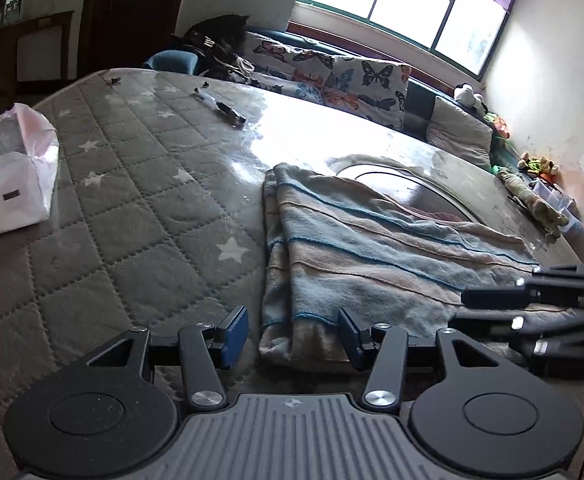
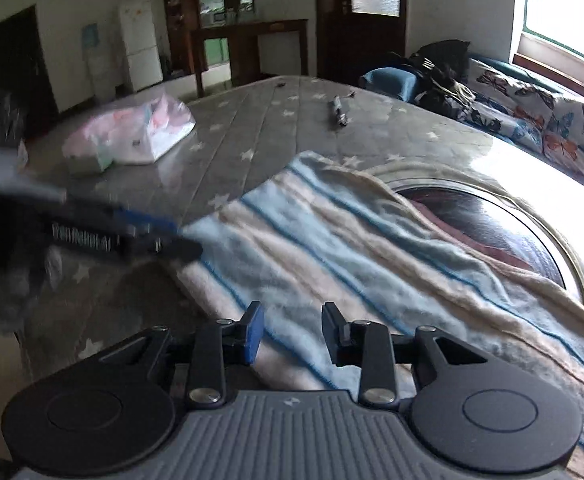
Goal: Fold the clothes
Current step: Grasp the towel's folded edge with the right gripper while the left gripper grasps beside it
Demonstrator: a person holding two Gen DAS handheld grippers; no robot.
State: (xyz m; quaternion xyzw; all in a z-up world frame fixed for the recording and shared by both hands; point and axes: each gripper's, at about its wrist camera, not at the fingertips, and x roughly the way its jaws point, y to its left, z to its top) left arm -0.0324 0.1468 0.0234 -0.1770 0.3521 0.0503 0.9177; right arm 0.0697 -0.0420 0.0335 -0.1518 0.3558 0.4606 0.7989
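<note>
A fuzzy striped garment (image 1: 371, 248), pale blue and beige with thin blue lines, lies flat on the grey star-quilted table cover (image 1: 140, 200). My left gripper (image 1: 292, 338) is open at the garment's near left corner, jaws on either side of the edge, holding nothing. My right gripper (image 2: 292, 334) is open just above the garment (image 2: 351, 248) near its front edge. The right gripper also shows, blurred, at the right in the left wrist view (image 1: 531, 312). The left gripper shows, blurred, at the left in the right wrist view (image 2: 132, 232).
A white and pink plastic bag (image 1: 8, 176) lies at the table's left. A dark pen-like tool (image 1: 220, 106) lies at the far side. A round dark glass area (image 2: 491, 220) shows beside the garment. Butterfly-print cushions (image 1: 331, 76) and soft toys (image 1: 535, 164) line the bench under the window.
</note>
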